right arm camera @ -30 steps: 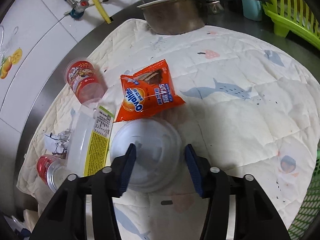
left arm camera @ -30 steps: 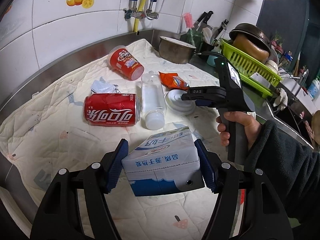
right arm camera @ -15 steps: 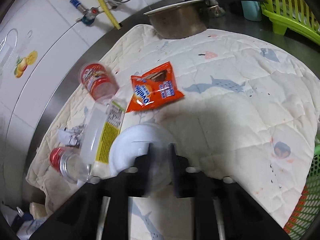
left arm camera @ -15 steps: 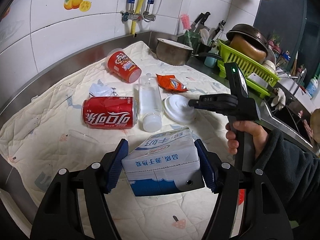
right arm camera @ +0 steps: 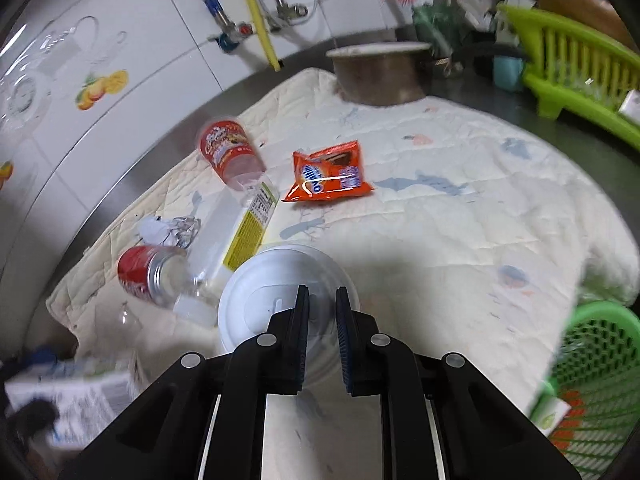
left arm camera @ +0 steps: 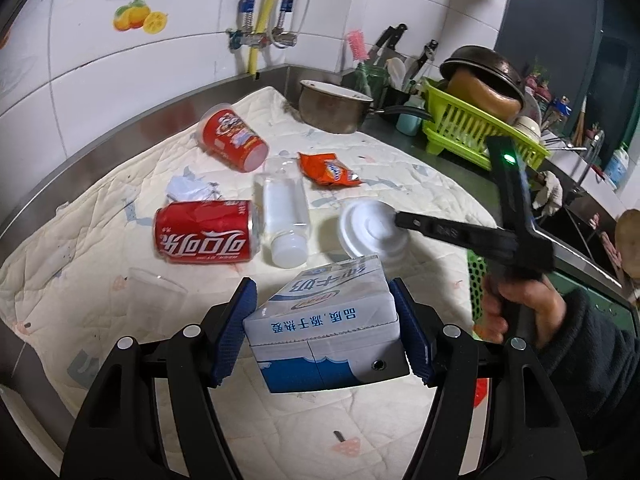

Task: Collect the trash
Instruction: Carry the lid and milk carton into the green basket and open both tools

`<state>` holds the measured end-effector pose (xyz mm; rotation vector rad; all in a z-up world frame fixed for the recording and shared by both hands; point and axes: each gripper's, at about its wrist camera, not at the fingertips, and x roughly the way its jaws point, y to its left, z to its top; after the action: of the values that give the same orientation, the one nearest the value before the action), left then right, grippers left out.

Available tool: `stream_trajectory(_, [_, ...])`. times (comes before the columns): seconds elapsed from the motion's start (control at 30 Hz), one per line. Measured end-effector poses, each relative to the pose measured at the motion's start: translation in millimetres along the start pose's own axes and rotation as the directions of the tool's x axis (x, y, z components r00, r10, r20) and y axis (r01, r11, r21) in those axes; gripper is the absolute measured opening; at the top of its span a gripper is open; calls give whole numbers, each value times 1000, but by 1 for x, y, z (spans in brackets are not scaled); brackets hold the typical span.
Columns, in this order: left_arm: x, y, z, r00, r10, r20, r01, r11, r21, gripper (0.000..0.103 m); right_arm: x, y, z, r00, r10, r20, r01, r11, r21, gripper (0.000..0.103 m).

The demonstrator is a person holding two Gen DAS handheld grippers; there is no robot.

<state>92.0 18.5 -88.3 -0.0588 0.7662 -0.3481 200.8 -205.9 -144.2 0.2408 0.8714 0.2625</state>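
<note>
With its jaws pinched nearly together on the rim of the white lid [right arm camera: 272, 304], the right claw [right arm camera: 322, 320] holds that lid clear of the quilt [right arm camera: 460, 248] on the counter. The left claw [left arm camera: 324, 332] stands fairly wide, clamped on the milk carton [left arm camera: 326, 328].

Such an edge grip looks thin: the lid could swivel or slip out on the way to the green basket [right arm camera: 592, 344], which sits to the right claw's right. The squeezed carton may also dribble if any milk remains.

Only the right view shows the basket mouth and the pads' bite on the rim. Only the left view shows the lid tilted in the air, and the can [left arm camera: 206, 236], bottle [left arm camera: 282, 216], cup [left arm camera: 232, 140] and wrapper [left arm camera: 328, 168] lying beyond the carton.
</note>
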Motion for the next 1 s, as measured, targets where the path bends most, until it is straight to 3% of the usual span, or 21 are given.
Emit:
stream_trajectory(0.2, [2, -33, 8, 998, -62, 4, 61, 996, 67, 66, -72, -37, -34, 991, -112, 73, 110, 993, 37, 13])
stream_trajectory(0.4, [21, -98, 21, 985, -173, -22, 174, 968, 181, 66, -127, -108, -88, 947, -319, 37, 311, 940, 138, 13])
stream_trajectory(0.53, [40, -151, 28, 967, -247, -59, 253, 933, 255, 66, -143, -150, -119, 920, -393, -9, 386, 898, 210, 13])
stream_trajectory(0.7, [75, -205, 26, 951, -281, -129, 308, 895, 322, 66, -144, -185, -144, 904, -423, -60, 423, 865, 270, 14])
stream_trajectory(0.83, [105, -231, 17, 937, -287, -199, 340, 882, 326, 66, -146, -204, -159, 898, -433, -78, 434, 842, 319, 15])
stream_trajectory(1.0, [139, -254, 5, 921, -281, -271, 362, 875, 323, 66, -151, -208, -164, 897, -436, -71, 432, 832, 347, 23])
